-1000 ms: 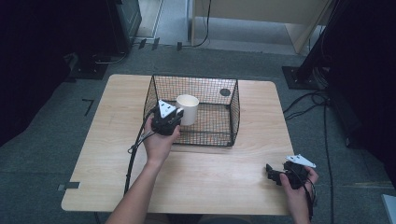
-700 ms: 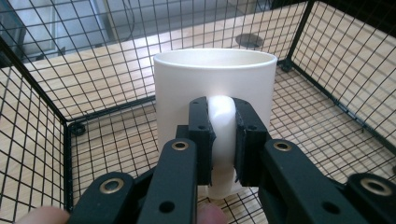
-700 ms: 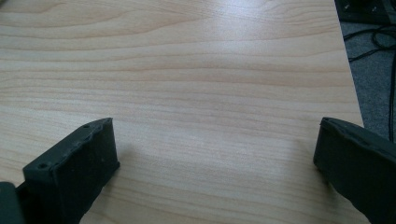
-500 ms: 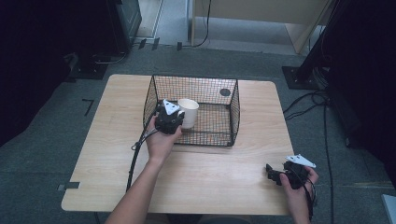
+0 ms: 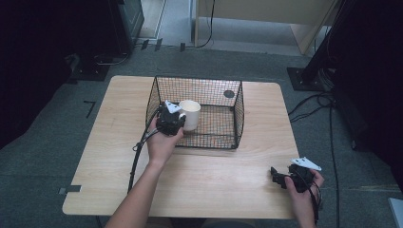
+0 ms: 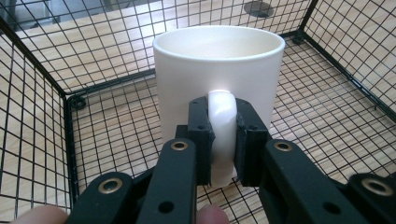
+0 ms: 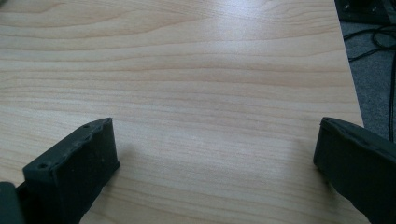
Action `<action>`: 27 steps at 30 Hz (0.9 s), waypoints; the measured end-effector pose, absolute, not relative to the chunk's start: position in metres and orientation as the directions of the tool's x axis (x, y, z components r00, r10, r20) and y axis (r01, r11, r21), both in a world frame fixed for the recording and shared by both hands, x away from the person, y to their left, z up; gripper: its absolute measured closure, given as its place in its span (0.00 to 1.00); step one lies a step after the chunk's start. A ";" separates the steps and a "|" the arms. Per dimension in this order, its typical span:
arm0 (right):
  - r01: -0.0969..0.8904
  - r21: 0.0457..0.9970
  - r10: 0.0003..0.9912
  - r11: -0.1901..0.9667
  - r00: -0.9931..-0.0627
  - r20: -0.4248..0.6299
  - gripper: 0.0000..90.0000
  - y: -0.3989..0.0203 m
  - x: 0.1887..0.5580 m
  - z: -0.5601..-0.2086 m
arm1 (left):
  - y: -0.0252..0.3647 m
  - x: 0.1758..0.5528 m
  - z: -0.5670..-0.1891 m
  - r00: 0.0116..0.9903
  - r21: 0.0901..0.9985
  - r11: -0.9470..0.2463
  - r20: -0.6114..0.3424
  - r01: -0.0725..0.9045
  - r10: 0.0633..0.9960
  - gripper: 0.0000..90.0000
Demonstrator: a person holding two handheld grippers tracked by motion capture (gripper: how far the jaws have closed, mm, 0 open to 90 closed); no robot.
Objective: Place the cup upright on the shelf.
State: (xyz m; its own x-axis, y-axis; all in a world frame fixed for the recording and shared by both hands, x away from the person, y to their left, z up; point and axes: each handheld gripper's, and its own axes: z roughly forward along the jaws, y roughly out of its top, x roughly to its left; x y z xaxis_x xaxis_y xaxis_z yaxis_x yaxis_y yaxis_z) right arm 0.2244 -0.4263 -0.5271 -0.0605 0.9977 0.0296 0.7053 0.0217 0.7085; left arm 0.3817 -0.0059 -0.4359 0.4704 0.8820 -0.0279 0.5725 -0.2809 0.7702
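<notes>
The left gripper (image 6: 222,140) is clamped on the handle (image 6: 221,122) of a white mug (image 6: 218,60), one pad on each side of it. The mug stands upright just beyond, inside the wire basket (image 5: 237,116) on the wooden table (image 5: 119,118). The right gripper (image 7: 217,161) hangs wide open and empty over bare tabletop near the front edge, well apart from the basket.
</notes>
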 end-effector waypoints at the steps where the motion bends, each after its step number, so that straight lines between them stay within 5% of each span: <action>1: 0.705 0.709 0.998 0.022 -0.061 0.030 0.00 -0.426 0.224 -0.527 | -0.006 0.382 -0.436 0.470 0.768 -0.274 -0.039 0.578 0.882 0.89; 27: 0.705 0.709 0.998 0.022 -0.061 0.030 0.00 -0.426 0.224 -0.527 | -0.005 0.371 -0.431 0.484 0.793 -0.255 -0.058 0.554 0.873 0.79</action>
State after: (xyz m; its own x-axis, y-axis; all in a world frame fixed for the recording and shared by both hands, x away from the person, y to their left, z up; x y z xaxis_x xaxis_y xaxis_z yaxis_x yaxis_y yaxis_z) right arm 0.2244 -0.4263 -0.5271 -0.0606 0.9977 0.0297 0.7052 0.0217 0.7087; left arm 0.3713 -0.0047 -0.4315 0.4844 0.8729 -0.0576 0.5538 -0.2551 0.7926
